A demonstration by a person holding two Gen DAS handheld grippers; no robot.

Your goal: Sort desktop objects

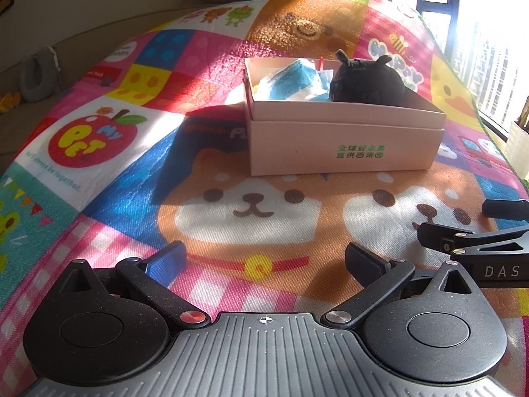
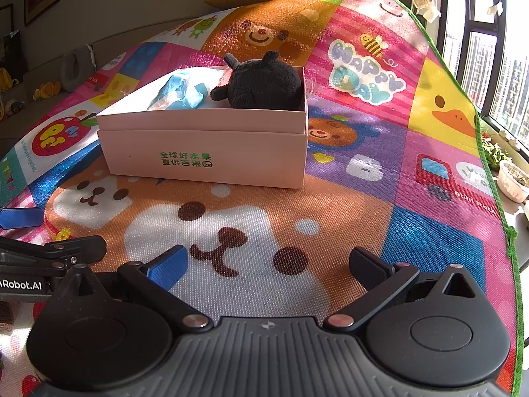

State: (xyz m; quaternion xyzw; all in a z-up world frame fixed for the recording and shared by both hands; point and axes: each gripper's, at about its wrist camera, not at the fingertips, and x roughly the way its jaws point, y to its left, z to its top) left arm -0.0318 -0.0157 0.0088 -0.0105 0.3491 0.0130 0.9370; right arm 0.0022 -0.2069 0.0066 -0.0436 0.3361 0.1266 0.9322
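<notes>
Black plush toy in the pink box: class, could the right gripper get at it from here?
Probably yes. The right gripper is open, bare mat lies ahead, and the black plush toy rises above the lidless box.

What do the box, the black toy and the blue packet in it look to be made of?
Box: likely matte pale-pink cardboard, with crisp folded edges and printed green text. Black toy: plush fabric, with a fuzzy, light-absorbing surface. Blue packet: probably thin plastic film, crinkled and slightly glossy; contents cannot be told.

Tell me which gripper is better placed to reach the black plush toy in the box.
Probably right. The black plush toy sits at the box's right end; both grippers are open and empty.
</notes>
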